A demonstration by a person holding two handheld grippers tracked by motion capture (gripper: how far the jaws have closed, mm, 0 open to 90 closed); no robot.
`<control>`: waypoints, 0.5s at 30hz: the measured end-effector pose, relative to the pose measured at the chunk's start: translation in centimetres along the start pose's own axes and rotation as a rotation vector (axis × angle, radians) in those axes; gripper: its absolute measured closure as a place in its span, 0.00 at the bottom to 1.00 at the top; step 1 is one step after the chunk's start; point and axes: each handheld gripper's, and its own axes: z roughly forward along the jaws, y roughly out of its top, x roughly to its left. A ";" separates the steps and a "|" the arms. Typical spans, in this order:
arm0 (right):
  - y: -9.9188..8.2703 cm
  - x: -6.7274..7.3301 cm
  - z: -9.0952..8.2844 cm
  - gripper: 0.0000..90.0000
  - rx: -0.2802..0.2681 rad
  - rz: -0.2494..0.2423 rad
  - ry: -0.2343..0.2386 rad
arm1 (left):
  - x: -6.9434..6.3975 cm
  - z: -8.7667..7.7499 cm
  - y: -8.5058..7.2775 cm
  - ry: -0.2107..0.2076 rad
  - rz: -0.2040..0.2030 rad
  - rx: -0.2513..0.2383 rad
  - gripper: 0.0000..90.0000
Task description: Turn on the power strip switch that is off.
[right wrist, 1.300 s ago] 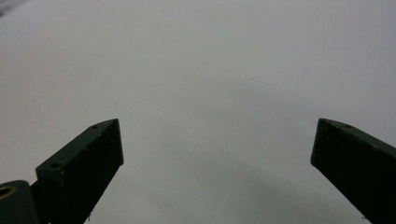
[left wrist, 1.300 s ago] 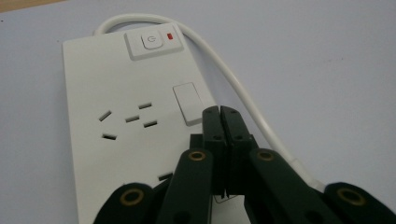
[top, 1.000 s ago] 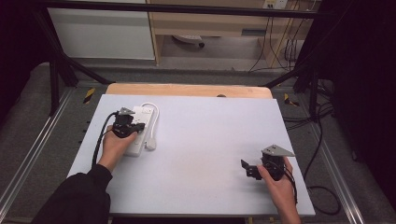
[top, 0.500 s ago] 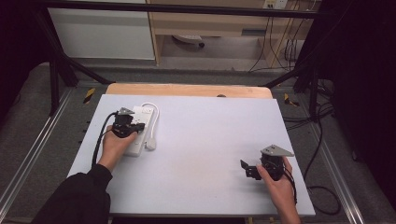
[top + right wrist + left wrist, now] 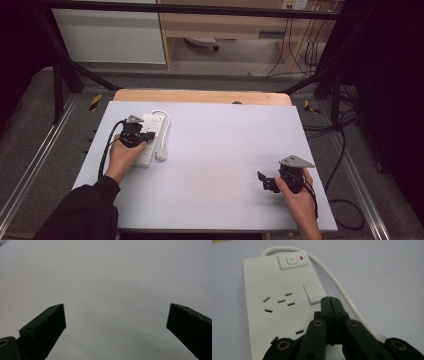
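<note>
High view puts the white power strip point(image 5: 150, 137) at the far left of the pale surface point(image 5: 220, 165), its white cord point(image 5: 164, 131) looping along its right side. Left gripper point(image 5: 141, 136) hangs over the strip, fingers pressed together with nothing between them. Left gripper view has their tips point(image 5: 333, 305) just beside the strip's rocker switch point(image 5: 312, 293), below the power button point(image 5: 291, 260) with its red light point(image 5: 301, 257). Right gripper point(image 5: 263, 181) sits well apart at the near right over bare surface, fingers point(image 5: 48, 322) spread wide and empty.
</note>
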 end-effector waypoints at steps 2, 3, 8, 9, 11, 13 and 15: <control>0.0 0.0 0.0 0.03 0.000 -0.001 0.000 | 0.0 0.1 -0.1 0.008 0.003 0.001 1.00; 0.0 0.0 0.0 0.03 0.000 0.001 0.001 | 0.1 0.1 -0.1 0.005 0.000 0.001 1.00; 0.0 0.0 0.0 0.03 0.001 0.001 0.001 | 0.2 0.1 -0.1 0.000 -0.008 0.000 1.00; 0.0 0.0 0.0 0.03 0.001 0.000 0.001 | 0.2 0.1 -0.1 -0.001 -0.009 -0.001 1.00; 0.0 0.0 0.0 0.03 0.003 0.000 0.002 | 0.2 0.1 -0.1 -0.001 -0.012 -0.003 1.00; 0.0 0.0 0.0 0.03 0.004 -0.003 0.001 | 0.2 0.2 -0.1 -0.002 -0.014 -0.008 1.00; 0.0 0.0 0.0 0.03 0.004 -0.001 0.000 | 0.2 0.2 -0.1 -0.002 -0.018 -0.012 1.00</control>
